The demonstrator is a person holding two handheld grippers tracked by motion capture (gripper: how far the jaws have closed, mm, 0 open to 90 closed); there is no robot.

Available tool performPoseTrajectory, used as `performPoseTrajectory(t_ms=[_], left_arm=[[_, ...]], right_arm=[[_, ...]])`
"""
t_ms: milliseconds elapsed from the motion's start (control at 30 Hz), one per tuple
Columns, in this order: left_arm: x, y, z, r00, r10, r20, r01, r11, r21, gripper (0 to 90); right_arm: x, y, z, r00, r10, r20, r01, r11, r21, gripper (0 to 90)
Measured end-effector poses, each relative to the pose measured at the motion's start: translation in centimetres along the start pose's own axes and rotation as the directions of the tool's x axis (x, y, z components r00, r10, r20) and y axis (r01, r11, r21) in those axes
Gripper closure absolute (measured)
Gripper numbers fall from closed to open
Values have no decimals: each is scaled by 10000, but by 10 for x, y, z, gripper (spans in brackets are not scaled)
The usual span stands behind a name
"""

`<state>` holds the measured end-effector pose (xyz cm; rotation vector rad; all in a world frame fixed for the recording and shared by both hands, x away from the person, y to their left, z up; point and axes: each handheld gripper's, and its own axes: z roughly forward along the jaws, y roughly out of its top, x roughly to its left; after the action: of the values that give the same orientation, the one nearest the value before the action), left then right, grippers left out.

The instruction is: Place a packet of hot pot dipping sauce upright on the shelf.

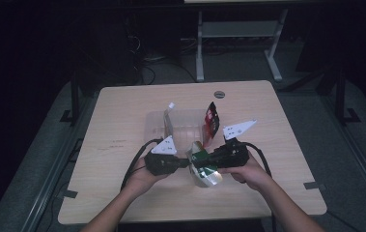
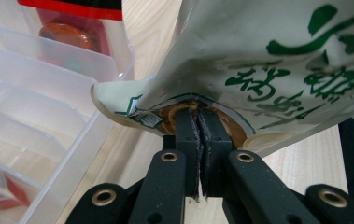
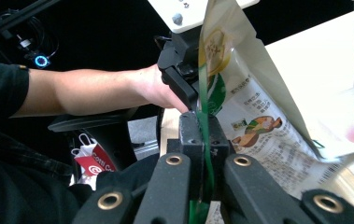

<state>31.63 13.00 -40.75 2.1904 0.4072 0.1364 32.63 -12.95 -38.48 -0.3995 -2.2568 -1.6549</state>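
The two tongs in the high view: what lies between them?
In the high view, a green-and-white snack pouch spans the gap between the left tongs and the right tongs; each pair is clamped on one edge of it.

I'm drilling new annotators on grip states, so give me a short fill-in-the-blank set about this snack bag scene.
1. Both tongs are shut on the white-and-green printed snack ____.
2. The left tongs pinch its ____ edge in the left gripper view.
3. Beyond it on the light wooden table sits a clear plastic divided ____.

Missing words: bag; lower; organiser box. The right tongs grip the bag too.
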Motion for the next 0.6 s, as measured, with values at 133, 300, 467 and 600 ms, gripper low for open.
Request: performPoseTrajectory(t_ms=[133, 300, 467, 600], left_arm=[[3, -1, -5, 10000, -37, -75, 37, 9999, -94, 833], [3, -4, -12, 9999, -154, -66, 153, 9998, -121, 771], [3, -10, -20, 9994, -342, 114, 342, 9994, -36, 702], [2, -15, -25, 9985, -510, 217, 510, 9987, -4, 634]], right_arm=[[0, 1, -4, 9999, -34, 110, 36, 9997, -239, 900], [0, 2, -8, 9992, 22, 397, -12, 9997, -253, 900], [0, 6, -11, 9977, -20, 673, 44, 9994, -344, 900], [-1, 11, -15, 9964, -110, 841, 154, 9985, -520, 900]])
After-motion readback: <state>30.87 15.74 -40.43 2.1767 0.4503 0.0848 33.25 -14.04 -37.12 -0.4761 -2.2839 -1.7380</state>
